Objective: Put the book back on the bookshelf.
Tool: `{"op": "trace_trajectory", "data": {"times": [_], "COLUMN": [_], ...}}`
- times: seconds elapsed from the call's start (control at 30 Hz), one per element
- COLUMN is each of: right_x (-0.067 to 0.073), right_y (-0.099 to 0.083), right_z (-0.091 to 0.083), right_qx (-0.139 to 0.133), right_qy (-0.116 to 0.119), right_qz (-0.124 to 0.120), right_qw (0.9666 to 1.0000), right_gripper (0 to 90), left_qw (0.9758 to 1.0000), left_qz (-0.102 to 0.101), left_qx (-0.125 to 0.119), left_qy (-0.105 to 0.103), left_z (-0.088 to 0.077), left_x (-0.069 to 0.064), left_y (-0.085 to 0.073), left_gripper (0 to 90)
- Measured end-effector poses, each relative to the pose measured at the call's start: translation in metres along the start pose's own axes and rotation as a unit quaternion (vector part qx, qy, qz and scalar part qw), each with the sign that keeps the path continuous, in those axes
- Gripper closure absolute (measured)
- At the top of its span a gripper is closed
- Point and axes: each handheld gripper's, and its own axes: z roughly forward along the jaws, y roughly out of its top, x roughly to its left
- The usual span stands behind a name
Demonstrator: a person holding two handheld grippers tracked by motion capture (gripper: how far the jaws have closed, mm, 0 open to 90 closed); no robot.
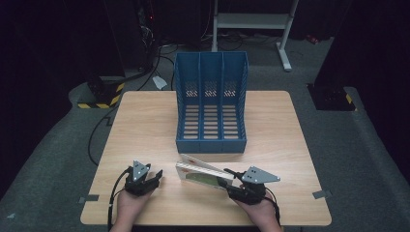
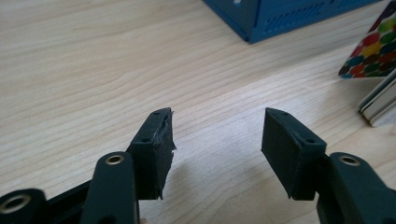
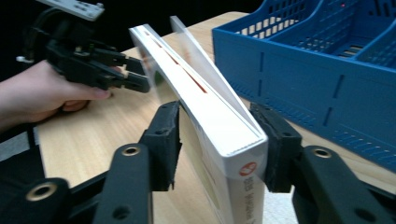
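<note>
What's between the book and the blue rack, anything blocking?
Nothing visible. The book sits between the right gripper's fingers, and only bare table lies between it and the rack. The left gripper is off to the side, open.

1. Book [image 3: 219, 135], spine facing the right gripper view: one round red-orange emblem at the near end, with a line of grey print below it. The print is blurred; no word can be made out.
2. Book cover in the left gripper view [image 2: 373, 46]: coloured dot pattern, no lettering visible.
3. Blue file rack [image 1: 211, 104], far centre of the table: no label or number legible.
4. No other text, brand or number is readable.
</note>
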Motion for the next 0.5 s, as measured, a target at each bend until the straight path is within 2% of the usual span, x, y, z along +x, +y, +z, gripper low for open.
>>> {"op": "trace_trajectory", "data": {"times": [0.07, 0.1, 0.23, 0.37, 0.5], "right_x": [0.004, 0.006, 0.015, 0.022, 0.028], "right_y": [0.0, 0.0, 0.0, 0.003, 0.006], "right_z": [-0.001, -0.001, 0.0, 0.004, 0.011], "right_qx": [0.001, 0.0, -0.001, 0.002, 0.016], "right_qy": [0.005, 0.007, 0.005, -0.02, -0.039], "right_qz": [-0.002, -0.004, -0.015, -0.037, -0.048], "right_qw": [1.0, 1.0, 0.9999, 0.9991, 0.998], "right_gripper": [60.6, 62.4, 63.0, 52.4, 52.1], "left_qw": [1.0, 0.9998, 0.9992, 0.9989, 0.9989], "left_qz": [-0.006, -0.008, -0.012, -0.013, -0.013], "left_qx": [0.006, 0.016, 0.037, 0.043, 0.042], "left_qy": [-0.004, -0.007, -0.011, -0.013, -0.013], "left_z": [0.002, 0.003, 0.007, 0.008, 0.008], "left_x": [0.001, 0.002, 0.003, 0.003, 0.003], "left_y": [0.001, 0.001, 0.002, 0.003, 0.003], "left_gripper": [42.3, 41.0, 39.2, 39.1, 39.2]}}
